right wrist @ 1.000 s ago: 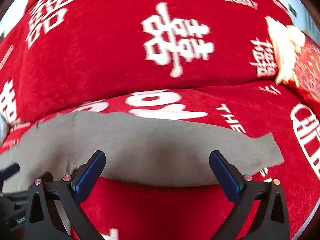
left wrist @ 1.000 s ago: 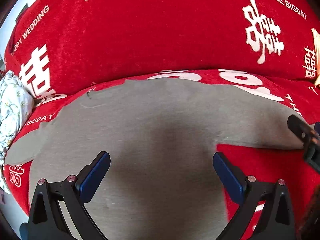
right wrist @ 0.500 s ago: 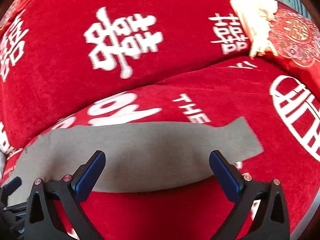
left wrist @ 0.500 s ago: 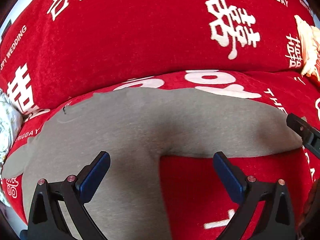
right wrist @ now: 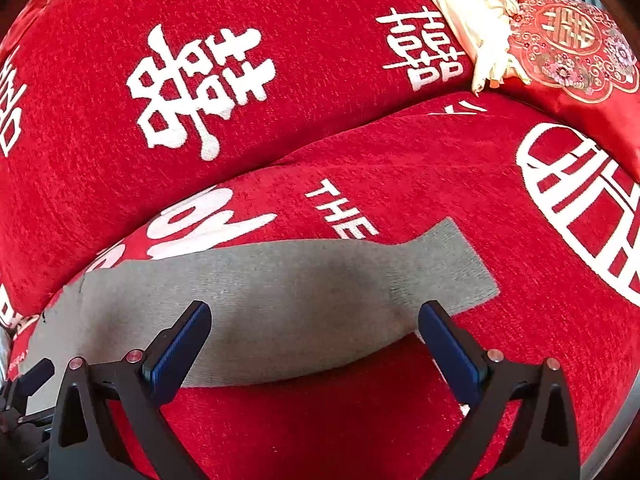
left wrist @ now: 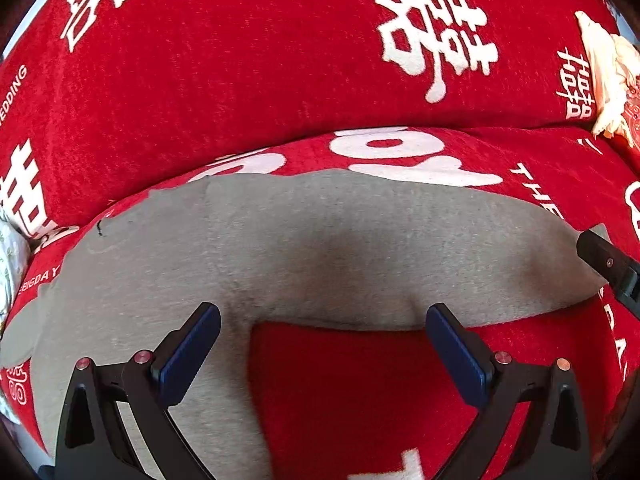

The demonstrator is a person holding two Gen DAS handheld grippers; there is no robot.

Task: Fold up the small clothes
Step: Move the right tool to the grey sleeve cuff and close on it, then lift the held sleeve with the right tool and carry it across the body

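Observation:
A grey long-sleeved garment [left wrist: 312, 248] lies flat on the red sofa seat, its body to the left and one sleeve stretched out to the right. In the right wrist view the sleeve [right wrist: 304, 300] ends in a cuff [right wrist: 456, 264]. My left gripper [left wrist: 320, 344] is open and empty, just above the spot where the sleeve meets the body. My right gripper [right wrist: 314, 340] is open and empty over the sleeve's near edge. The right gripper's finger [left wrist: 604, 260] shows at the right edge of the left wrist view.
The sofa cover [right wrist: 400, 176] is red with white characters and lettering. A red embroidered cushion [right wrist: 576, 52] with a cream tassel [right wrist: 480, 20] sits at the back right. A floral cloth [left wrist: 10, 252] lies at the far left.
Both grippers have shifted to the right along the sleeve. The right gripper now sees the whole cuff end. Both stay open.

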